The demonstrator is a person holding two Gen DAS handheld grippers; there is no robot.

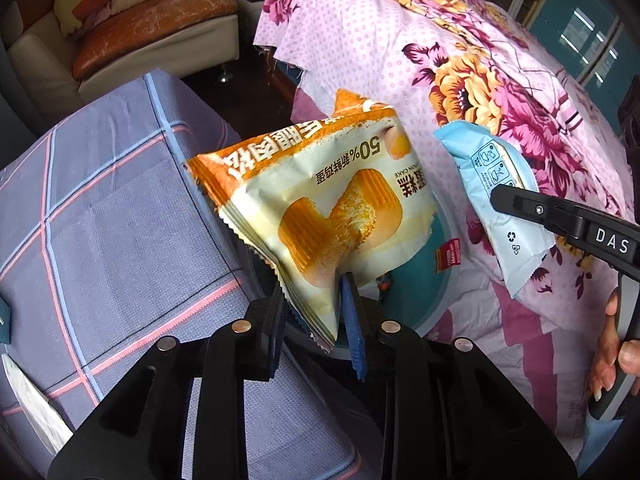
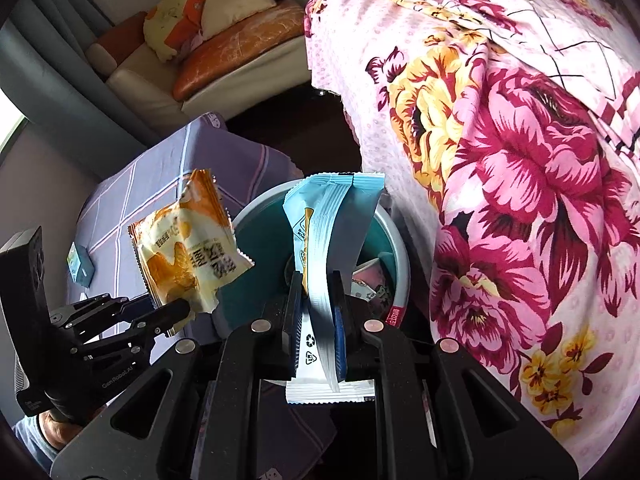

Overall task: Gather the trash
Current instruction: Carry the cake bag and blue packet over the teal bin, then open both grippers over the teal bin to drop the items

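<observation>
Cake wrapper (image 1: pixel 320 200) hangs between our slackly parted left fingers (image 1: pixel 354 320) over the teal bin (image 2: pixel 260 236). Our right fingers (image 2: pixel 295 312) pinch a blue wrapper (image 2: pixel 332 216). Plaid-covered bench (image 1: pixel 120 200), floral bed (image 1: pixel 440 60) and sofa (image 1: pixel 152 28) surround us.

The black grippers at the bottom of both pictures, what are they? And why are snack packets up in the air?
They are two hand-held tools, like big tongs. A person holds one in each hand; you can see a hand on one handle. Each has a camera looking along its fingers, so one picture comes from the left gripper and the other from the right gripper. An orange cake packet stands between the left one's fingers, though I cannot tell how tightly. The right one pinches a blue packet. Both hang over a teal bin with rubbish inside, between a checked cloth and a flowery cloth.
</observation>
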